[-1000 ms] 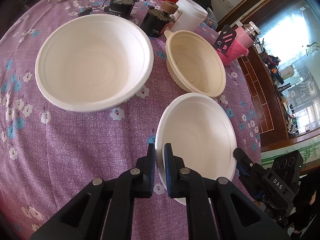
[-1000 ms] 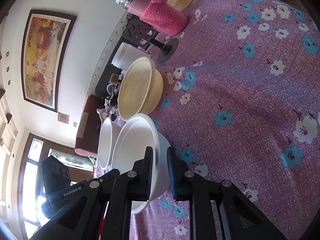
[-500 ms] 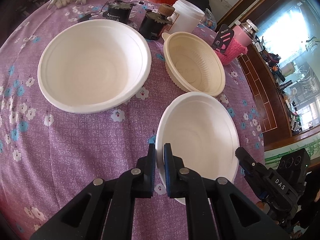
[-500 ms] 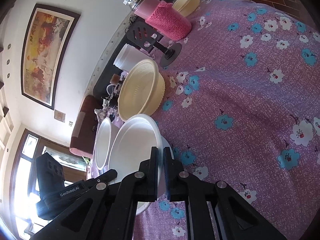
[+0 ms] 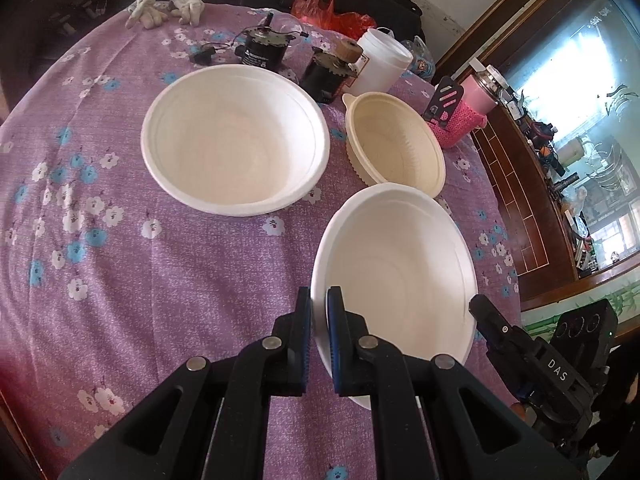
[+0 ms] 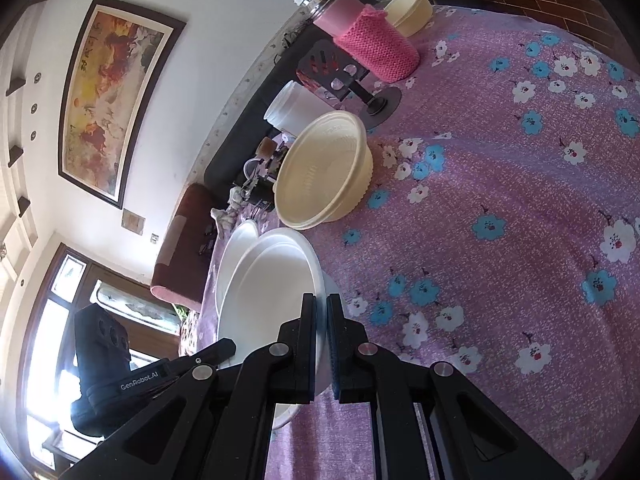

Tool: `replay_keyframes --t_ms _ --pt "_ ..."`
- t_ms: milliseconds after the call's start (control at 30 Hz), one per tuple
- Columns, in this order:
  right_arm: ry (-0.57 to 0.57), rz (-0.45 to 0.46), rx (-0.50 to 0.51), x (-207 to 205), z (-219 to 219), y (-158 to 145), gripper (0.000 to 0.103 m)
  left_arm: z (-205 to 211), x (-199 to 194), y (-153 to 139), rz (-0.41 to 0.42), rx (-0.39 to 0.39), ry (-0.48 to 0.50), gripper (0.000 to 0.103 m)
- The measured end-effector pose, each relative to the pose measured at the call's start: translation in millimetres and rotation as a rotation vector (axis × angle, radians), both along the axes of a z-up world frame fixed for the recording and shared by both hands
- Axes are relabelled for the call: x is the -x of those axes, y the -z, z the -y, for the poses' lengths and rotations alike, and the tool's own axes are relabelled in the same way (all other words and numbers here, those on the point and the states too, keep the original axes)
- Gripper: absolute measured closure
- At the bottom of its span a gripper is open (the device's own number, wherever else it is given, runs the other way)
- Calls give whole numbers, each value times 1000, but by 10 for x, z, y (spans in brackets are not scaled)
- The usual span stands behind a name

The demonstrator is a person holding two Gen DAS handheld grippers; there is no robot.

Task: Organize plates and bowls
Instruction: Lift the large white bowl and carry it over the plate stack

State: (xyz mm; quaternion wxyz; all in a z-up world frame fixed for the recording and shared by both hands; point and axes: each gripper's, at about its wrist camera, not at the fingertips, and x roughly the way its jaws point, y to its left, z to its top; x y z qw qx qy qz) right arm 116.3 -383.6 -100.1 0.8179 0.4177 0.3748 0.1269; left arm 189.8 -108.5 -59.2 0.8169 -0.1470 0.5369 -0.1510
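A small white bowl [image 5: 396,264] is held over the purple flowered tablecloth [image 5: 120,280]. My left gripper [image 5: 319,308] is shut on its near-left rim. My right gripper [image 6: 321,312] is shut on the opposite rim of the same bowl [image 6: 272,292], and it shows at the lower right in the left wrist view [image 5: 480,312]. A large white bowl [image 5: 236,144] sits farther back on the left; it also shows behind the held bowl in the right wrist view [image 6: 236,256]. A cream ribbed bowl [image 5: 396,148] stands at the back right and shows in the right wrist view [image 6: 324,168].
Behind the bowls stand two black motors [image 5: 262,48], a white tub [image 5: 382,64], a black stand [image 5: 444,100] and a pink bottle in a knitted sleeve [image 6: 372,44]. White gloves [image 5: 164,10] lie at the far edge. Another cream bowl [image 6: 408,10] sits far back.
My right gripper has closed on the small white bowl's rim. The bowl, held by both grippers, has lifted and both views have drawn back from the table.
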Motion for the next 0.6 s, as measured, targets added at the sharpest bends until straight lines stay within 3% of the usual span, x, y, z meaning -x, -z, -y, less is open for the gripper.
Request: replay_keyframes --t_ms 600 --pt "-186 84 33 241 -1246 -458 97 -1329 848 -420 93 16 -163 95"
